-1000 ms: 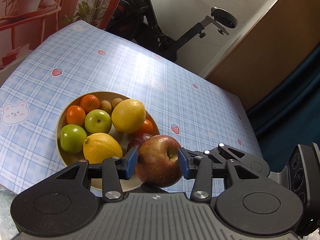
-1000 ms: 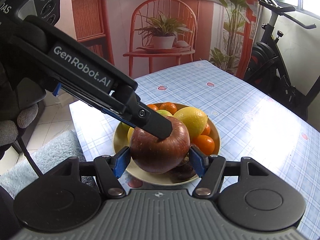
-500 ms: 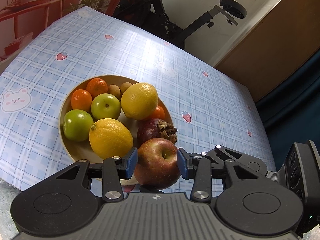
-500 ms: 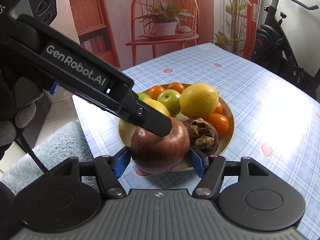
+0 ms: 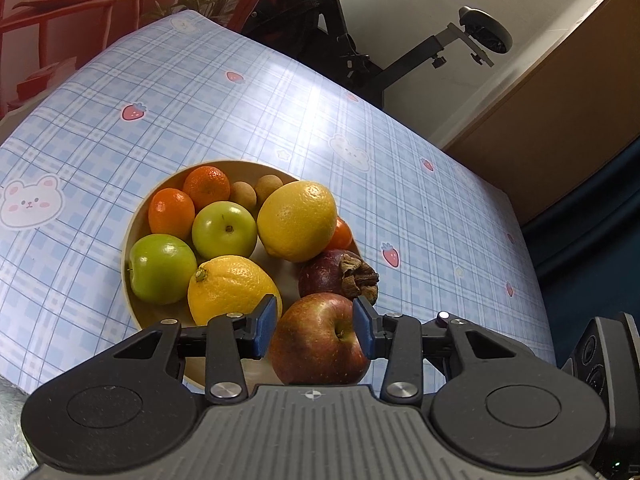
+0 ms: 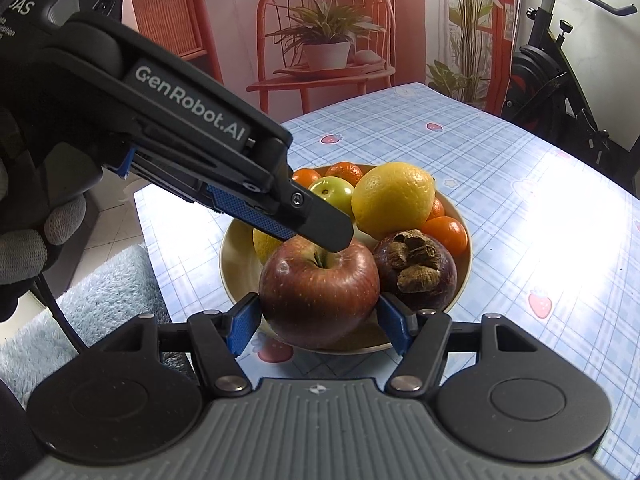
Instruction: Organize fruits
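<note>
Left wrist view: red apple [image 5: 320, 340] clamped between both grippers, left gripper [image 5: 316, 330] and right gripper [image 6: 318, 322], now lower than a second ago, at near rim of bowl [image 5: 132, 224] ahead. Judged: release imminent. Left jaws slightly narrower. Count ahead: two lemons, two green apples, three oranges, one mangosteen [image 5: 336, 276], two small brown fruits.

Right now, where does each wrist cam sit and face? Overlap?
Left wrist: on the left gripper, facing forward and down over the bowl and checked table toward an exercise bike; own fingers flank the red apple.
Right wrist: on the right gripper, facing down past the same apple toward a red chair; shows own fingers, the left gripper crossing from upper left, a gloved hand at the left edge.
Shared: red apple, bowl, mangosteen.
</note>
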Motion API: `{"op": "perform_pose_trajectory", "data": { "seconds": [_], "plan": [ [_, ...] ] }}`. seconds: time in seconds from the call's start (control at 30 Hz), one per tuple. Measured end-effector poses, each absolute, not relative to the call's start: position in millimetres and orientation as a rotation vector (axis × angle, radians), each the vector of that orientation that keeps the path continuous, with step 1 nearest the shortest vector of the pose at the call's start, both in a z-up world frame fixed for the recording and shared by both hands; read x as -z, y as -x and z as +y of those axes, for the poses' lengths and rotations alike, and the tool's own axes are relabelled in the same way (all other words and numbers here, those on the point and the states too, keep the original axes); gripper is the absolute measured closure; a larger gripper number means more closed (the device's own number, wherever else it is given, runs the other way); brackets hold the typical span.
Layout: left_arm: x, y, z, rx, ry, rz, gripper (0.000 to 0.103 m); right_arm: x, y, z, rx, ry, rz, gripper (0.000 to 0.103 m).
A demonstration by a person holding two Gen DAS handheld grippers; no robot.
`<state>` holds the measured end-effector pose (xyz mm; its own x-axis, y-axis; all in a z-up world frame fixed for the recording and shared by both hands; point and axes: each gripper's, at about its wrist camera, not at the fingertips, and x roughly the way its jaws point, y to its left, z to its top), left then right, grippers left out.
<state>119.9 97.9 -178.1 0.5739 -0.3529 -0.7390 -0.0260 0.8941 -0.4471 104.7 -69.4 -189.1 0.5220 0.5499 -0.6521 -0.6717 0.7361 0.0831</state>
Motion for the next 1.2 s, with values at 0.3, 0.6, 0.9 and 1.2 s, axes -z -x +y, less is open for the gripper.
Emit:
{"op": "perform_pose_trajectory", "data": {
  "seconds": [0.3, 0.6, 0.9, 1.2],
  "plan": [
    [172.4, -118.1, 98.8, 0.205, 0.436, 0.929, 0.058, 191.4, -105.3, -69.5, -0.738, 0.180, 0.728, 0.036],
    [153.2, -101.9, 106.4, 0.165, 0.415, 0.861, 0.045, 181.3, -98.8, -87.9, -0.730, 0.137, 0.713, 0.030],
    [110.0, -62.6, 90.2, 0.076, 0.282, 0.677, 0.024, 146.5, -73.0, -138.2, -0.612, -0.027, 0.586, 0.007],
    [61.0, -26.6, 51.1, -0.002, 0.044, 0.507, 0.005, 100.6, -47.0, -164.3, -0.390, -0.072, 0.418, 0.000]
  ]
}}
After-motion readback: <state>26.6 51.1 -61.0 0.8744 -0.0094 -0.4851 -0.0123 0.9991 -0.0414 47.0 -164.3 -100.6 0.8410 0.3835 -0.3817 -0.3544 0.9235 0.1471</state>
